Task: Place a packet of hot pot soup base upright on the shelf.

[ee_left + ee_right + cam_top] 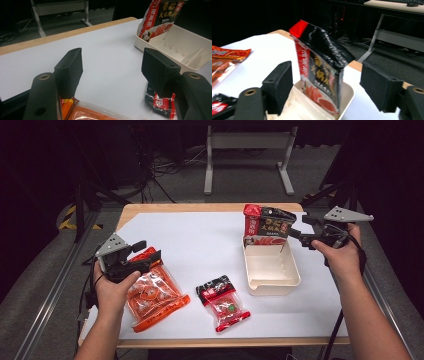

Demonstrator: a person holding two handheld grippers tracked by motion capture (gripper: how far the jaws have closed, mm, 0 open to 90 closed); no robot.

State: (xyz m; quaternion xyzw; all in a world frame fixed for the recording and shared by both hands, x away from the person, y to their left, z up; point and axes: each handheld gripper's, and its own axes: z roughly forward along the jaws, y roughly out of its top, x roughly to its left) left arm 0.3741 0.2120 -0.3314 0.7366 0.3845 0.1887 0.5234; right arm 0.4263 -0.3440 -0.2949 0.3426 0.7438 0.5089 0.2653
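Standing upright at the far end of the cream plastic bin (272, 270), the red-and-black soup-base pouch (265, 226) is showing gold lettering. Right gripper (301, 231) is sitting released beside it. Left gripper (147, 255) is hovering released over one orange pouch (152, 295). One small red packet (222, 302) is lying between them.

The high view looks forward and down over the whole bench (200, 240) from the person's side. Each gripper view sits low and close behind its own tongs, facing across the bench. All three views share the cream tray (295, 270) and its upright packet (265, 227).
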